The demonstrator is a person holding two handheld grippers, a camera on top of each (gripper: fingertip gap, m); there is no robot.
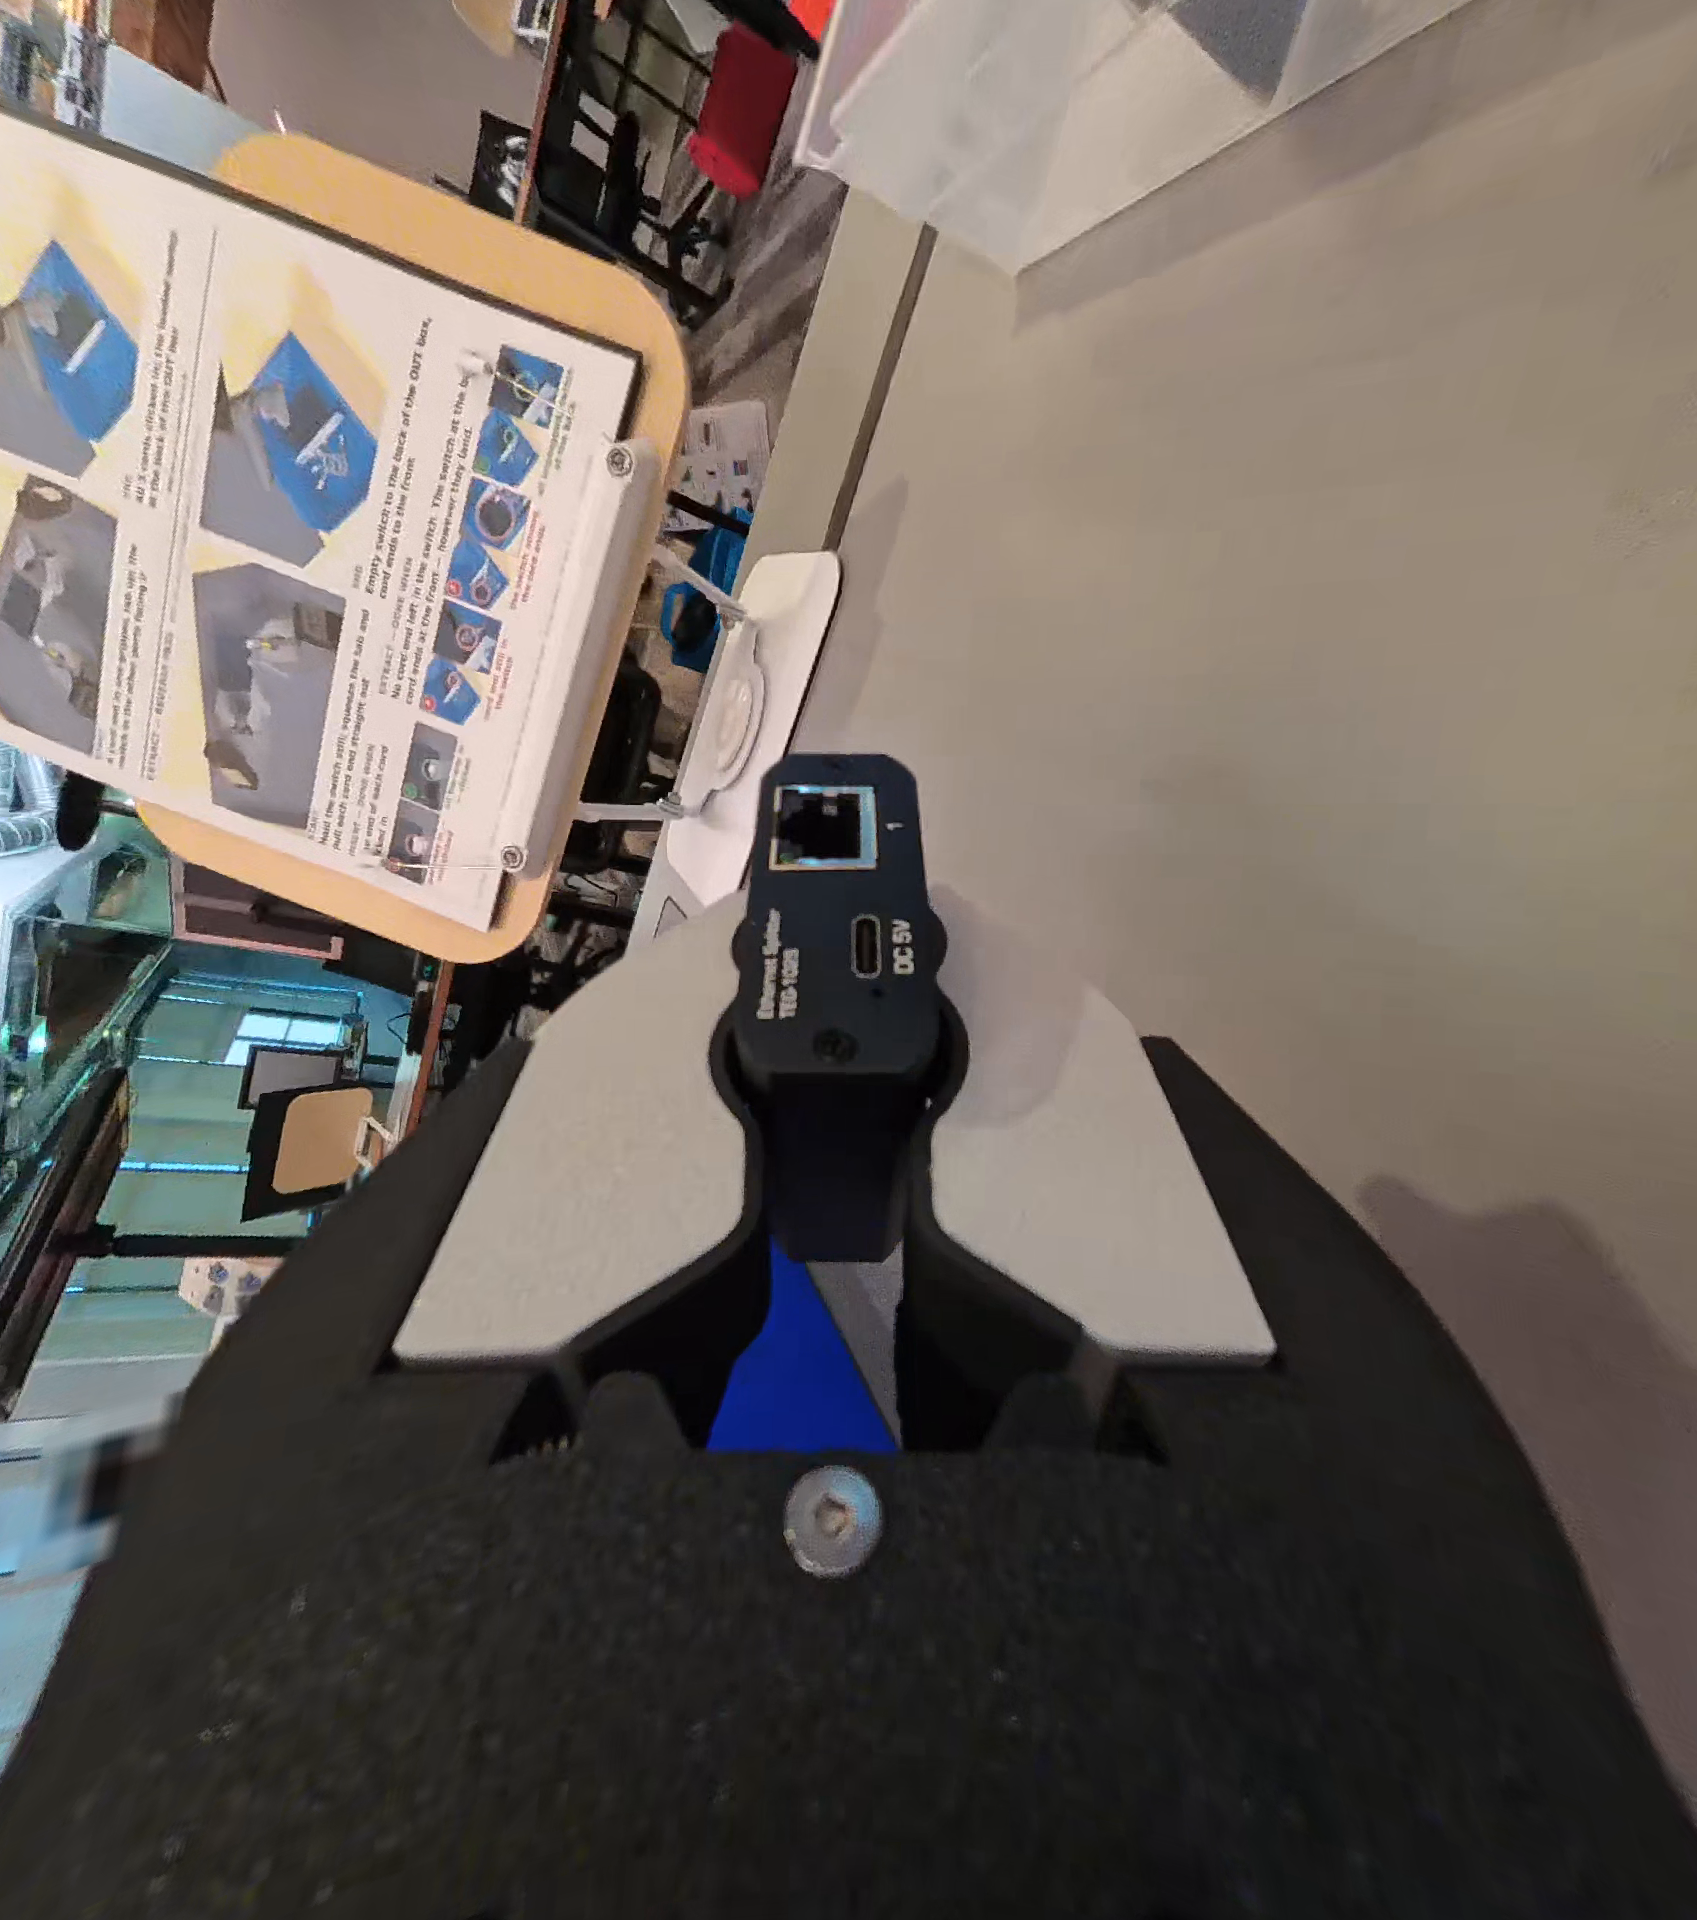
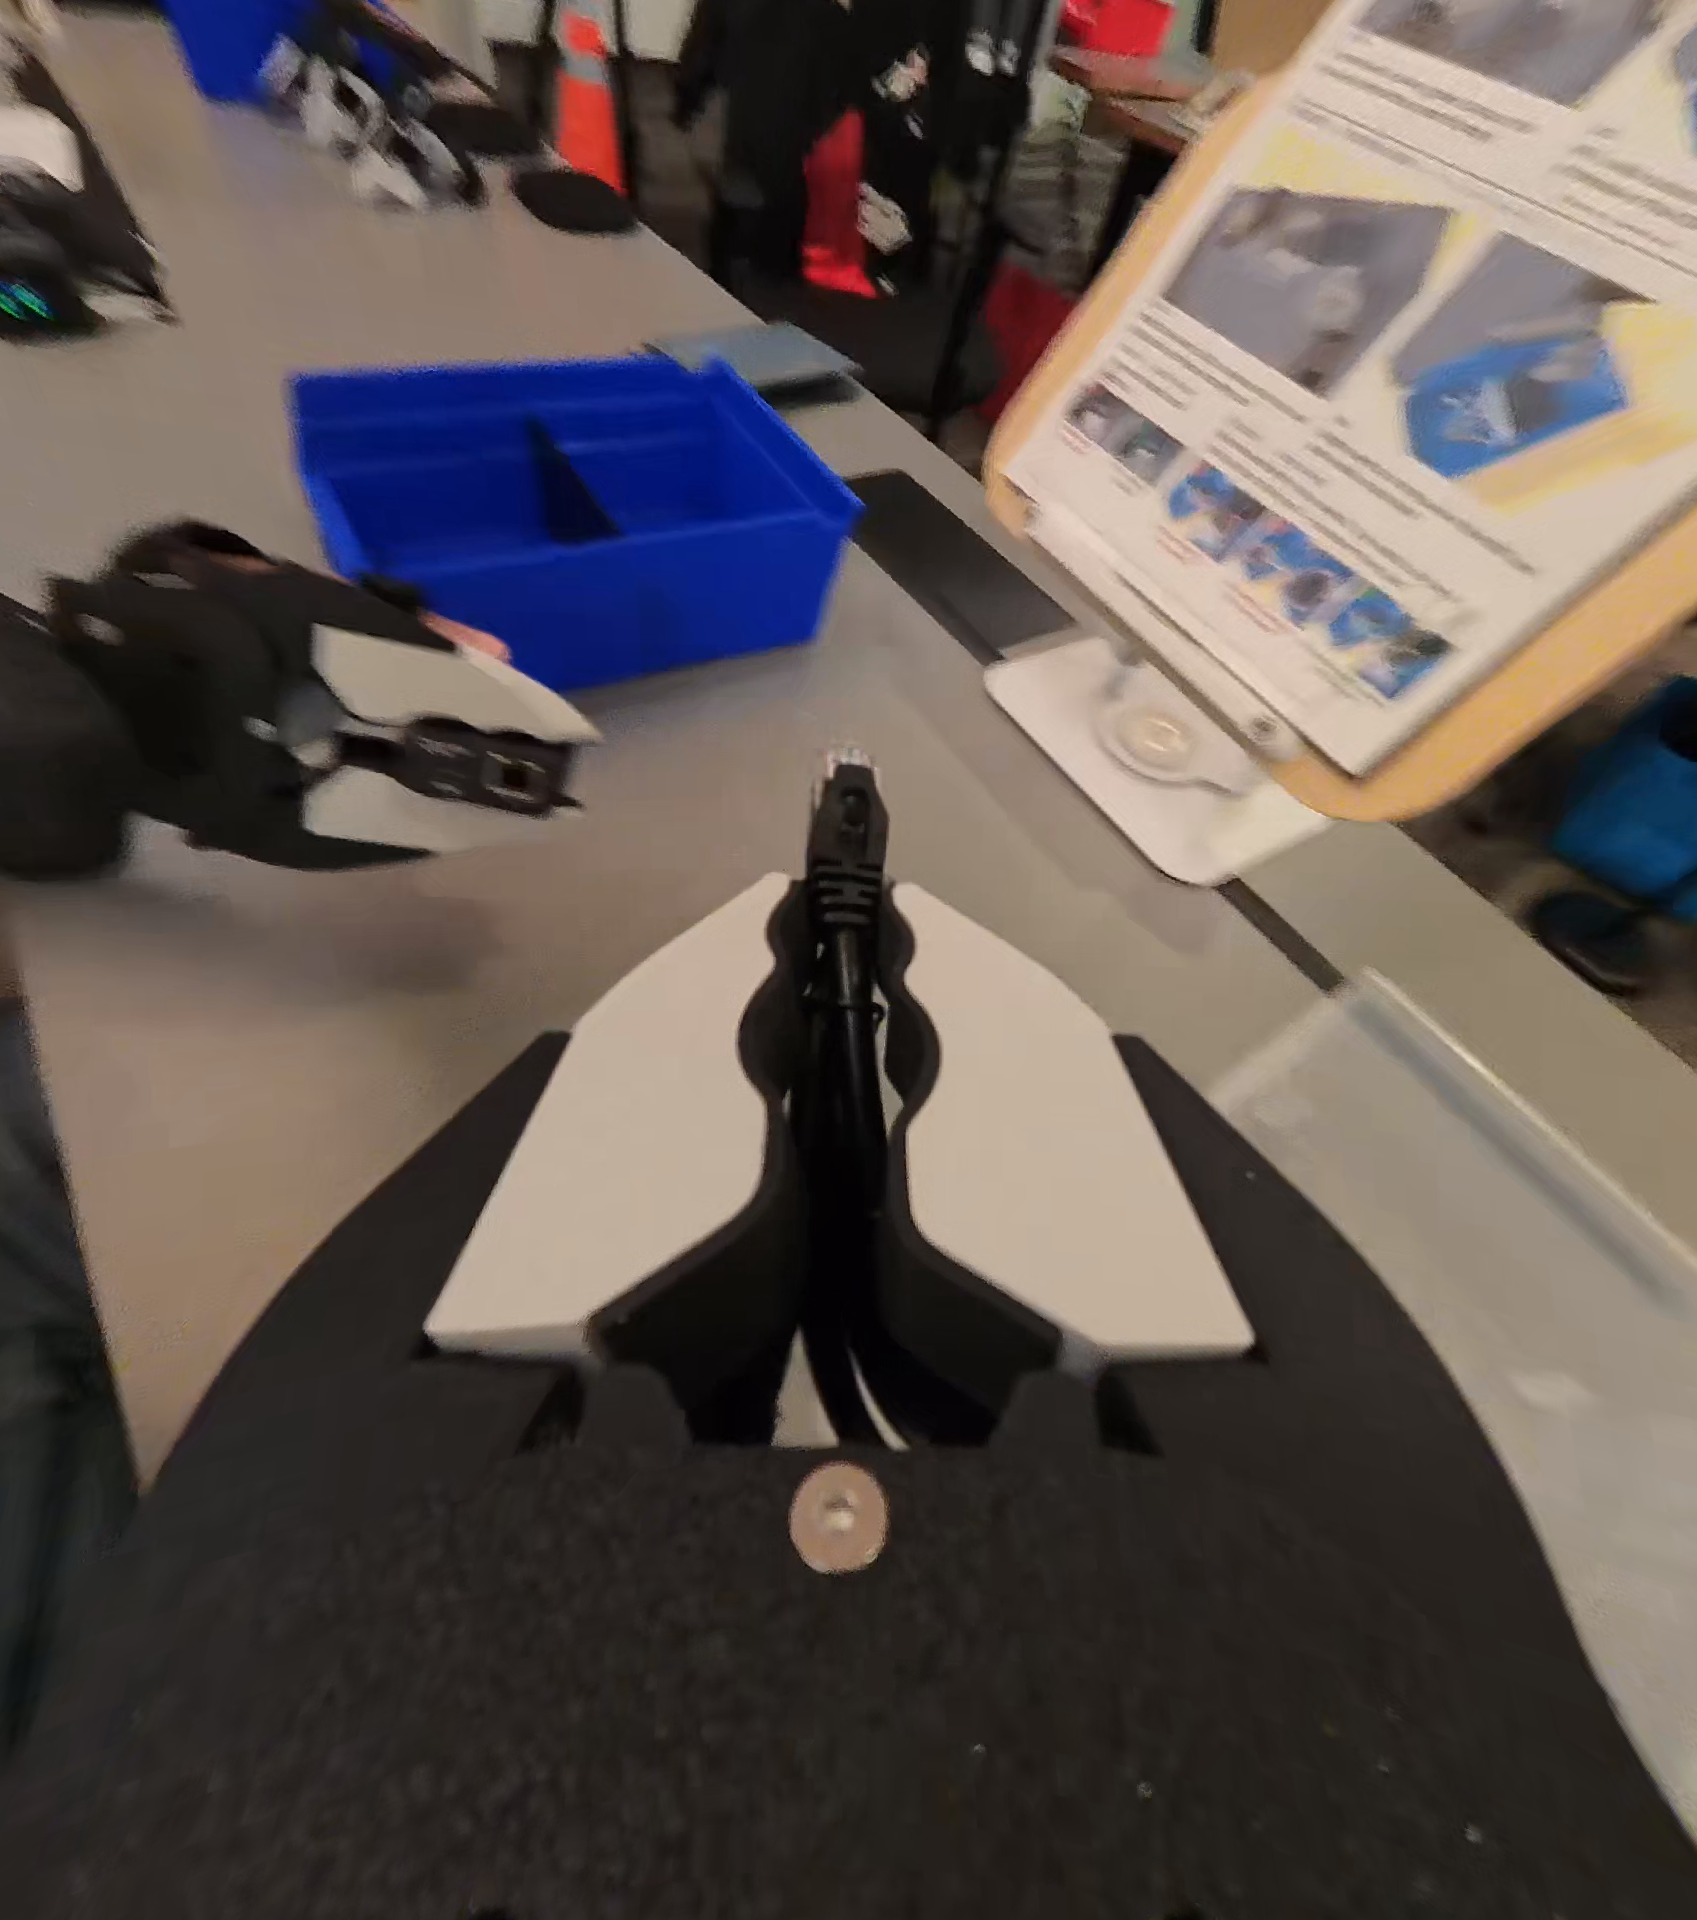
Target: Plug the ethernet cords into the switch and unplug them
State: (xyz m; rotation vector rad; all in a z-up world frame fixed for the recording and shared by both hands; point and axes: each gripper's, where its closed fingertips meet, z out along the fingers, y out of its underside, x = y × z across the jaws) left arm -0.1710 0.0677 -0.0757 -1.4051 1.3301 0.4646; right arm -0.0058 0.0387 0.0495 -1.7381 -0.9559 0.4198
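The right gripper point(image 2: 839, 914) is clamped on a black ethernet cord point(image 2: 846, 831), plug forward. The left gripper point(image 1: 839, 997) pinches the dark switch point(image 1: 839, 935), held above the grey table point(image 2: 719, 790), its port empty. Nothing looks plugged in yet; insertion and unplugging remain. Beyond stand a blue bin point(image 2: 574, 520) and an instruction board point(image 2: 1395, 416); the switch carries white lettering.

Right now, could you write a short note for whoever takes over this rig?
Left gripper: clamped on the black switch, held above the table; its end port is empty.
Right gripper: clamped on a black ethernet cord just behind its plug, which points forward.
The plug and switch are apart, the switch to the left in the right wrist view.
The blue bin sits behind.
Done: both picked up.
Left: line up, plug in, then unplug.
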